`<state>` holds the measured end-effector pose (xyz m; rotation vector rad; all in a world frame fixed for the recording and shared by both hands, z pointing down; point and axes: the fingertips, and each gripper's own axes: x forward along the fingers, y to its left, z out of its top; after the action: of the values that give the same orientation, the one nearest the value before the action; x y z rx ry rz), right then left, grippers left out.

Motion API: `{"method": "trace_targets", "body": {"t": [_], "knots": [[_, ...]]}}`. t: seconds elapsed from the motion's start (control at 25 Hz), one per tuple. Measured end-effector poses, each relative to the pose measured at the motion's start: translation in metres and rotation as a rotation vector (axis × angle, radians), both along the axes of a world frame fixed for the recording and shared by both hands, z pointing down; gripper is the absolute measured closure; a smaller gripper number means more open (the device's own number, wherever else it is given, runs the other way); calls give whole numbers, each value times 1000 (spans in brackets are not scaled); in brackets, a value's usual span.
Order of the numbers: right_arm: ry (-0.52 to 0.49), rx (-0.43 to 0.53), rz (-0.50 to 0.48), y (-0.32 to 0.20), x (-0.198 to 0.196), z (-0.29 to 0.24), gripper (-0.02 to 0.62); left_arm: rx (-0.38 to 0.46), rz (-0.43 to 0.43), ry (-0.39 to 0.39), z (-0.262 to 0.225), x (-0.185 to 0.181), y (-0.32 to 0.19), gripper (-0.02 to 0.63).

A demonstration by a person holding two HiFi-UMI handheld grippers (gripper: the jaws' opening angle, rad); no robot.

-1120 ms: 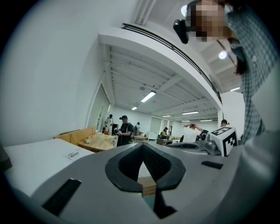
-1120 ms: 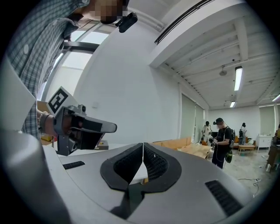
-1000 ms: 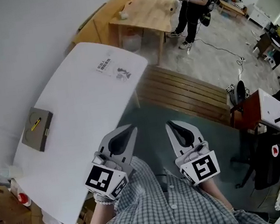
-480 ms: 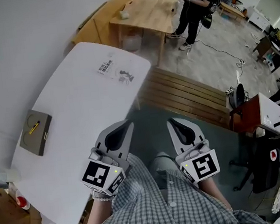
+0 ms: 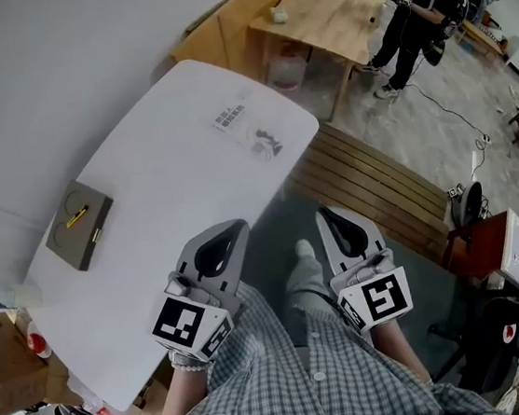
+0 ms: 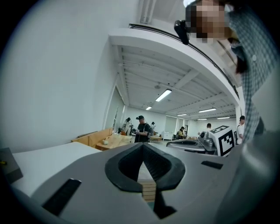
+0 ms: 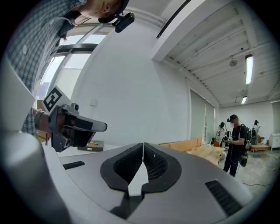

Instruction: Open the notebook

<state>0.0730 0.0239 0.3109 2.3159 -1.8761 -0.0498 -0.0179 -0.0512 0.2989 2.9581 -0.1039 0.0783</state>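
Note:
A closed grey-brown notebook (image 5: 79,226) with a yellow pen on its cover lies at the left end of the white table (image 5: 172,184). My left gripper (image 5: 239,222) is shut and empty, held over the table's near edge, well right of the notebook. My right gripper (image 5: 325,211) is also shut and empty, beside the table over the floor. The left gripper view shows its jaws (image 6: 143,145) pressed together and a corner of the notebook (image 6: 8,164) at the far left. In the right gripper view, the shut jaws (image 7: 143,144) point past the left gripper (image 7: 72,127), with the notebook (image 7: 91,147) behind it.
Printed papers (image 5: 250,130) lie at the table's far end. A slatted wooden bench (image 5: 370,188) stands to the right, with a wooden table (image 5: 330,15) and a standing person (image 5: 414,14) beyond. A cardboard box (image 5: 2,370) and a red cup (image 5: 37,344) sit at the left.
The head view has swung, so the table and notebook sit further right and slightly lower in the picture. Both grippers stay shut and empty in front of the body.

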Motion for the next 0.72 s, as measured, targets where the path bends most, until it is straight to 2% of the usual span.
{"method": "trace_targets", "body": {"t": [0.52, 0.72], "knots": [[-27, -33, -134, -60, 104, -8, 572, -19, -163, -22, -14, 78, -42, 598], [-107, 9, -167, -82, 146, -12, 572, -17, -237, -23, -19, 104, -57, 598]]}}
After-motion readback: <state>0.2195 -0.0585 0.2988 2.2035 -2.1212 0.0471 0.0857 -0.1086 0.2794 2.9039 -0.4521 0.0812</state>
